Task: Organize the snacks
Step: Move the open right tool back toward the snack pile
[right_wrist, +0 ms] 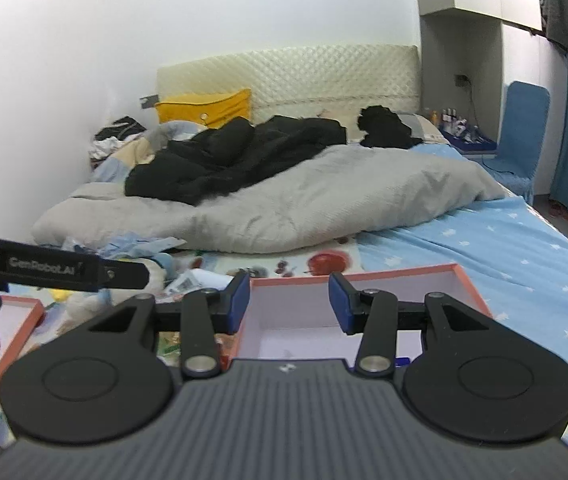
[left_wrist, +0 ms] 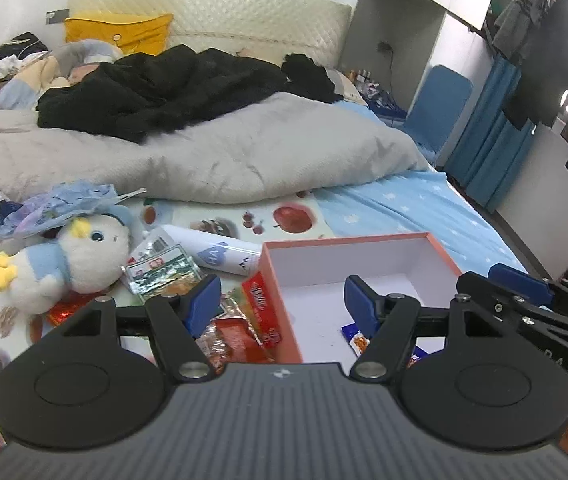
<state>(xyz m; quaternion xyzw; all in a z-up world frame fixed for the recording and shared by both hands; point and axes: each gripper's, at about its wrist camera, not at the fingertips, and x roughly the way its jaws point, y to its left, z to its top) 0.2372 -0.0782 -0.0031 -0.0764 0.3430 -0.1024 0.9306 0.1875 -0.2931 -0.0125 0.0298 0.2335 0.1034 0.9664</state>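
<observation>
Grippers – left (left_wrist: 282, 306) & right (right_wrist: 290, 302) both wide, empty, over orange box (left_wrist: 272, 280), snack packet (left_wrist: 358, 338) inside

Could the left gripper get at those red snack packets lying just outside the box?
Probably yes. The left gripper is open and holds nothing, and the red snack packets lie uncovered right below its left finger, beside the box wall. Only that wall crowds them.
</observation>
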